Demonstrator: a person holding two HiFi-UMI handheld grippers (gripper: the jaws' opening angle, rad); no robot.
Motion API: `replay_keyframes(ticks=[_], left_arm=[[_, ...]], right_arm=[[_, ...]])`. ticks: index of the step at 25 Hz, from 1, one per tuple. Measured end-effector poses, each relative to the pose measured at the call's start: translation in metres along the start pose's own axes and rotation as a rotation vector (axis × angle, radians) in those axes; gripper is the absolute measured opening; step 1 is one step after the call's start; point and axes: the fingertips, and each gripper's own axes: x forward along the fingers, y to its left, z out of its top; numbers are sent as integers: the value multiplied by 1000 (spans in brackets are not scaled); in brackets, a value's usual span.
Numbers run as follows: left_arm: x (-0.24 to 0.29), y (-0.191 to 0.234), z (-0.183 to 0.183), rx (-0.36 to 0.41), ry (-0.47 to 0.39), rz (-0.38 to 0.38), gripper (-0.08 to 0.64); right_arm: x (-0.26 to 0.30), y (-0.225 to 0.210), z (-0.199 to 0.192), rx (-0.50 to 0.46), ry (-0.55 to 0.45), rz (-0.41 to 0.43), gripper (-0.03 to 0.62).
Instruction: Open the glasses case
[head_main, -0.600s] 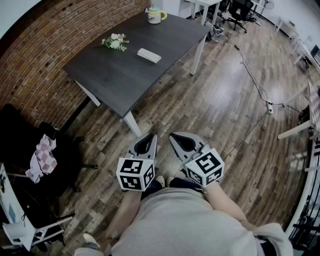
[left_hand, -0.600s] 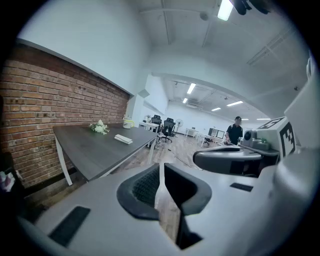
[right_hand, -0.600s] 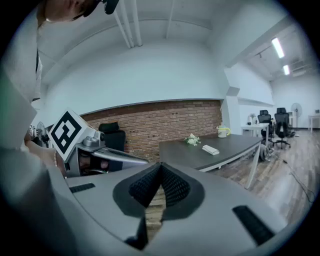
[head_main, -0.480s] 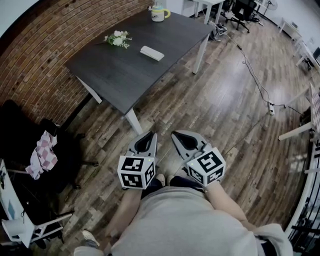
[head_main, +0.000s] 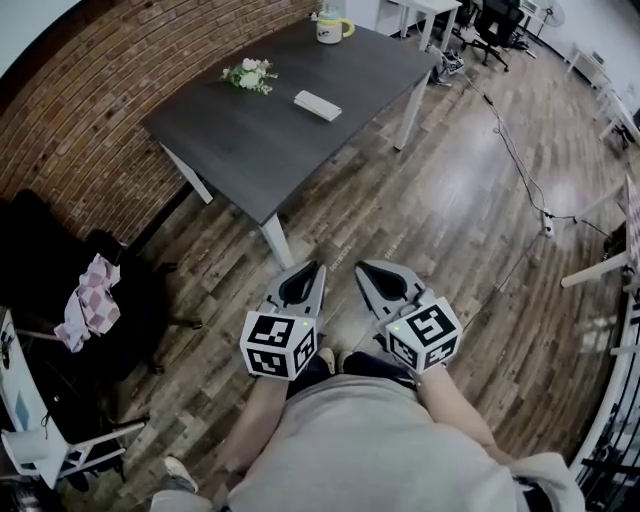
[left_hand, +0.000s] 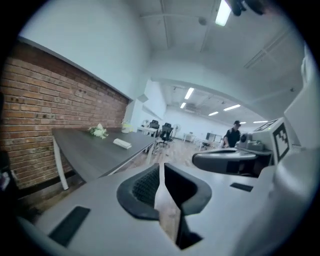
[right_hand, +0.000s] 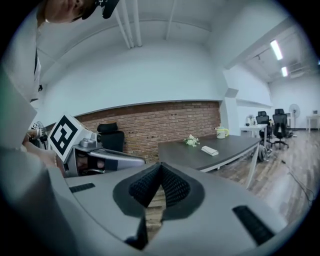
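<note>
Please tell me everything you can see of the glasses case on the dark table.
The glasses case is a small, flat, oblong box, whitish, with rounded ends. It looks closed; its seam and material are too small to tell. It lies flat on the dark table, apart from the bunch of white flowers and the mug farther back. Only the table touches it.

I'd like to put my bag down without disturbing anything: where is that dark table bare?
The table is bare over its near half, from its closest corner up to the flowers and the glasses case. Another bare strip lies between the glasses case and the mug at the far end. Everything on it sits in the far half.
</note>
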Motion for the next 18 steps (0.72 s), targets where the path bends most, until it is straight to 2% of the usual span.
replay_keyframes(ticks=[2,3,7,13,18], left_arm=[[-2,-4,8,-19,-42,-66,46],[-3,-3,9,-24,-43,-73,46],[-1,3,2,0,-3,-61,46],[-4,5,-9,-19,27,-96,46],[4,14,-12,-30,37,-104,46]], right_arm=[[-2,-2,3,16,-15,-12,5],[-2,-3,3,21,-19,-22,5],[-2,-3,1,27,-21,-52,5],[-2,3,-5,53,-14,-84,17],[10,1,-9,56,8,-70,30]])
